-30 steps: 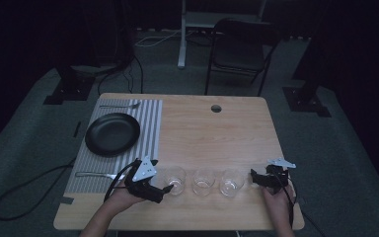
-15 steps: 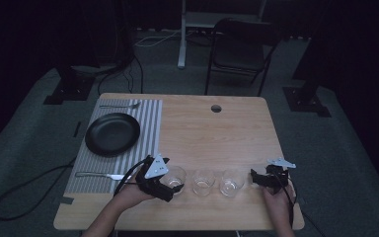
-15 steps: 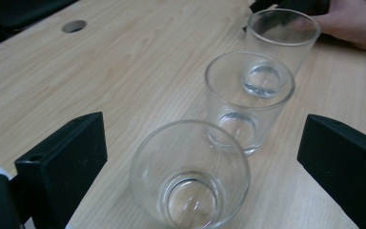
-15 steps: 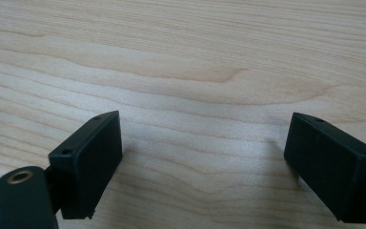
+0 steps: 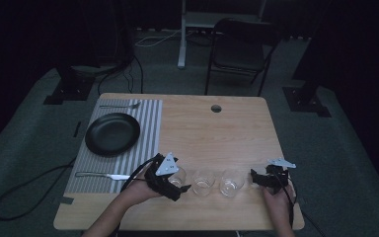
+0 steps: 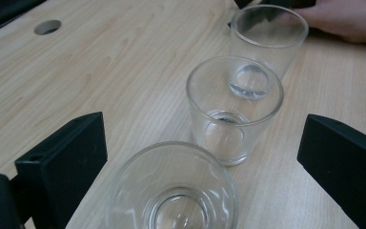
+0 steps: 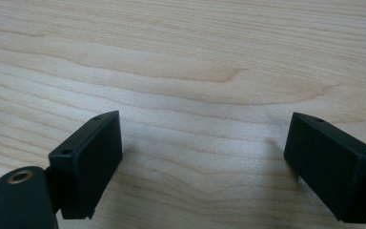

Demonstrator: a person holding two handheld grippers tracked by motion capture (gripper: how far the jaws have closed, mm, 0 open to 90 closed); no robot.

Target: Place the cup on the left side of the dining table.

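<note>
your left gripper [image 5: 173,183] sits at the near edge of the wooden table [image 5: 212,133], its jaws spread wide on either side of the nearest glass tumbler [image 6: 171,191], not yet touching its wall. in the left gripper view that tumbler is at 6 o'clock, the middle tumbler [image 6: 234,109] stands just beyond it toward 1 o'clock, and the far tumbler [image 6: 268,43] is beyond that, next to your other hand. from above, the three stand in a row between your grippers, close but apart. judge the nearest tumbler as light, rigid and smooth: clear glass that slips under hard pads and breaks if tipped or knocked against its neighbour. take it across the wall about halfway up, below the flared rim, where the sides are straighter, and close gently, just enough to stop it sliding. lift straight up so it clears the middle tumbler. your right gripper [image 5: 265,178] rests at 3 o'clock of the row, jaws released and holding nothing, over bare wood. the black plate [image 5: 112,134] on the striped placemat [image 5: 150,123] lies well apart at 10 o'clock.
</note>
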